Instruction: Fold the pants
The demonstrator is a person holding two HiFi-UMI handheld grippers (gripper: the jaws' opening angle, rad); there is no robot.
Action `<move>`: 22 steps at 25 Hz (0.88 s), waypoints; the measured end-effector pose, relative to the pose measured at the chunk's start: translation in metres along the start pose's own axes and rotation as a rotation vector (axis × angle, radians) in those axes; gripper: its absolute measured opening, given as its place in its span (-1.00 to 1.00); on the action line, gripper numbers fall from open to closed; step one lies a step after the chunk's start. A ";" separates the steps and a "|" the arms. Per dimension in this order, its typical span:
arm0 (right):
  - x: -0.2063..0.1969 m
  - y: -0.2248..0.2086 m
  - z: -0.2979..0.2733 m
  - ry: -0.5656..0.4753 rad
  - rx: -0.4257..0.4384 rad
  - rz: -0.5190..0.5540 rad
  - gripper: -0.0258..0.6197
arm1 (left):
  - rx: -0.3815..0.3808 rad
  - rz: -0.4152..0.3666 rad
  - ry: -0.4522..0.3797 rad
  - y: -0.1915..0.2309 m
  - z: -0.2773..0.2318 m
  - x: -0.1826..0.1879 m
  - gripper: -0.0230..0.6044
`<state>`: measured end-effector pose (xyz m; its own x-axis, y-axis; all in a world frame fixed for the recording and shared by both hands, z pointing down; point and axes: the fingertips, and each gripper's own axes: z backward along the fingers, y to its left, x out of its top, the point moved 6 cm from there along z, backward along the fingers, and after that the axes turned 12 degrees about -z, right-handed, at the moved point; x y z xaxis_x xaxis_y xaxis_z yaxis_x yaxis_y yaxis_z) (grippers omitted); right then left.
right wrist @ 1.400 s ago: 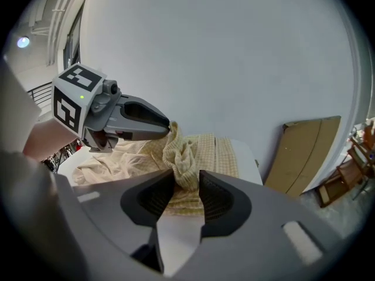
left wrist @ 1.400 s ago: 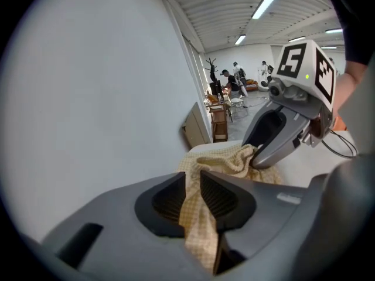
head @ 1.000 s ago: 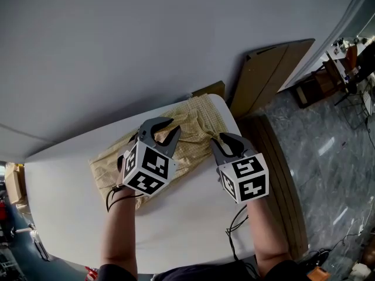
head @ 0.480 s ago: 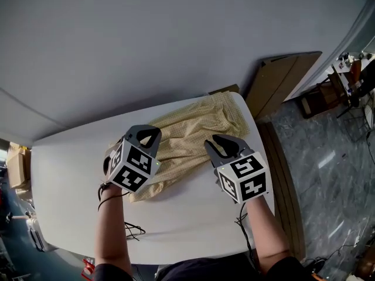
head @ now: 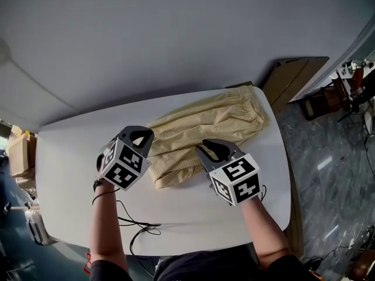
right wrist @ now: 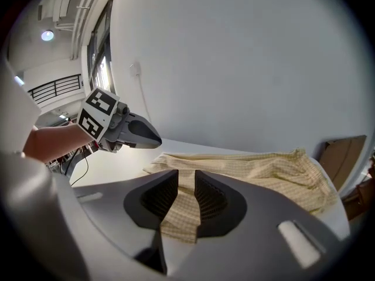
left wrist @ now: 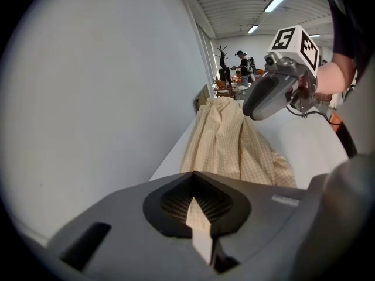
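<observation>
The left gripper (head: pixel 145 136) is pressed together on a thin edge of the pants (head: pixel 205 122), and the right gripper (head: pixel 204 151) pinches a thicker fold of the same cloth, its jaws having just been closing a little on it. Both grippers hold one end of the pants, around the middle of the counter (head: pixel 64 157); the left has the corner of that end nearer the far edge, the right the corner nearer the near edge. From there the pants stretch away to the far right corner, so the long axis runs from the grippers out to that corner. The free end lies well apart from both grippers, the right one slightly nearer to it. A fold in half would likely mean carrying the held end along that axis onto the free end, both grippers moving together. A second ago the left gripper's jaws stood spread above bunched cloth that lay short and crumpled against the far right corner. Since then they have shut, both grippers have drawn back toward the left, and the pants lie longer and flatter.
</observation>
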<state>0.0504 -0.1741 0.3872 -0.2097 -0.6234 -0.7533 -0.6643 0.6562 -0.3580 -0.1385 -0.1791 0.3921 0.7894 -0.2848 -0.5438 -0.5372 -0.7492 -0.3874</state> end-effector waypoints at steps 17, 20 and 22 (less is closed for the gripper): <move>-0.074 0.132 -0.072 0.185 0.029 0.050 -0.44 | -0.202 -0.178 -0.107 -0.006 -0.003 -0.082 -0.47; -0.082 0.136 -0.078 0.210 -0.019 0.080 -0.40 | -0.245 -0.218 -0.131 -0.004 -0.013 -0.082 -0.37; -0.085 0.136 -0.082 0.236 -0.038 0.100 -0.38 | -0.283 -0.234 -0.125 -0.001 -0.021 -0.083 -0.33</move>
<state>-0.0806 -0.0664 0.4479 -0.4346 -0.6412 -0.6324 -0.6574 0.7059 -0.2639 -0.1969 -0.1673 0.4530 0.8292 -0.0244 -0.5584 -0.2298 -0.9256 -0.3007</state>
